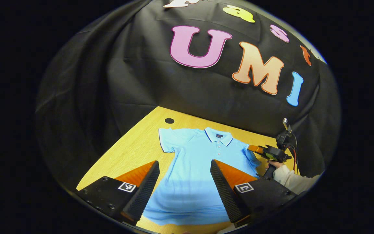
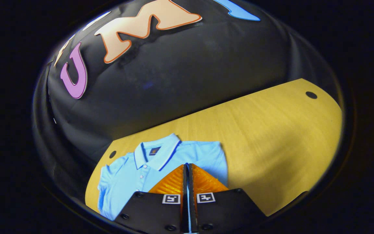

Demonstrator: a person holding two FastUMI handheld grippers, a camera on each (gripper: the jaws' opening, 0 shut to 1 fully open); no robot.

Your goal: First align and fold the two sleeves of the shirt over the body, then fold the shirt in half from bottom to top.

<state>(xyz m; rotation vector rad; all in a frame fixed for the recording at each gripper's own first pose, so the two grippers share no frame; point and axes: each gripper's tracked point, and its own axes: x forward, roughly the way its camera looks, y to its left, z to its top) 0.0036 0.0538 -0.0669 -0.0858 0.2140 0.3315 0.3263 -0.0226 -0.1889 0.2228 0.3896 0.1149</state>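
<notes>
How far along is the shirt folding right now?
Early. The shirt lies flat on the table, collar at the far end, with one sleeve spread out and unfolded. The right gripper is shut on the other sleeve; the left gripper is open above the body. Both sleeve folds and the bottom-to-top fold remain.

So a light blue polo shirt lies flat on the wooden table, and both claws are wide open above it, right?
Not quite. Only the left claw is open over the shirt. The right gripper view shows the right claw closed, with blue fabric between its fingers, at the shirt's sleeve. The shirt does lie on the wooden table.
</notes>
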